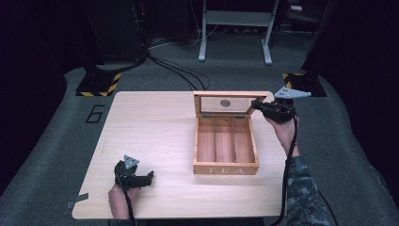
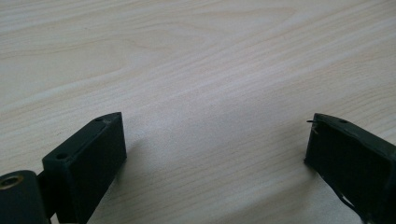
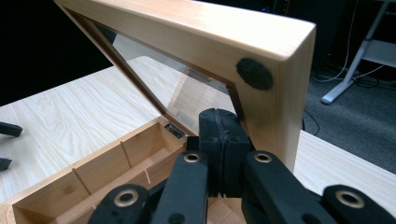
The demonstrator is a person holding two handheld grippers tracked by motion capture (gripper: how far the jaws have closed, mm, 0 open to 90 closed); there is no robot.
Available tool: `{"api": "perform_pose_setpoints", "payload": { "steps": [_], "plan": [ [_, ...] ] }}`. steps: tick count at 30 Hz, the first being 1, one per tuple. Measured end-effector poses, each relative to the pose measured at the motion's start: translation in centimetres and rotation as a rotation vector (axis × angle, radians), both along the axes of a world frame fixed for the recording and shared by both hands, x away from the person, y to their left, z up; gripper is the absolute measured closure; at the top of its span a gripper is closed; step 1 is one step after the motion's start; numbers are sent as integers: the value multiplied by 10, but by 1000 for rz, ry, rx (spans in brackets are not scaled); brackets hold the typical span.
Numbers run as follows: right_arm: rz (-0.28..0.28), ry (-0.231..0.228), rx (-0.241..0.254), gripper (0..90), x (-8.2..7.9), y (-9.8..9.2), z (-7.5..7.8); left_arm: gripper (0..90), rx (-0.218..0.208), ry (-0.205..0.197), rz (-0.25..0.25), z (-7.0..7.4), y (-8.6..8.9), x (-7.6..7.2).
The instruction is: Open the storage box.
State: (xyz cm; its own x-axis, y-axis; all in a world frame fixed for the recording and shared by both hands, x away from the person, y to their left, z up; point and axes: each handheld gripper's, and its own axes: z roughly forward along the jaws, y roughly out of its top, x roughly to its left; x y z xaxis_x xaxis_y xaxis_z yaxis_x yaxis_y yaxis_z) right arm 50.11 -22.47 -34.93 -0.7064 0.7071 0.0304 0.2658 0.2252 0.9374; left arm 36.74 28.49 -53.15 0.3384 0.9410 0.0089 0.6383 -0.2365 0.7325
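Pale table (image 1: 155, 136): "TEA" box (image 1: 226, 168), right gripper (image 3: 219, 128) clenched apparently against lid (image 3: 196, 28), left gripper (image 2: 215, 140) released.

In the right gripper view, the right gripper (image 3: 219, 135) has its closed jaws pressed together, hiding the lower edge of the tea box lid (image 3: 275, 93) behind them; whether they touch the lid cannot be told. The tea box (image 3: 70, 186) below is cut off at the bottom edge. In the left gripper view, the left gripper (image 2: 215, 144) has both jaws cut off below.
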Motion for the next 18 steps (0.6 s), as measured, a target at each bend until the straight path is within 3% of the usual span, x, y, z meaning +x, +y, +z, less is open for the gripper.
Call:
{"api": "perform_pose_setpoints", "payload": {
  "steps": [18],
  "plan": [
    [2, 5, 7, 897, 1, -1, -1, 48, -1, -1, 1, 0, 0, 0]
  ]
}}
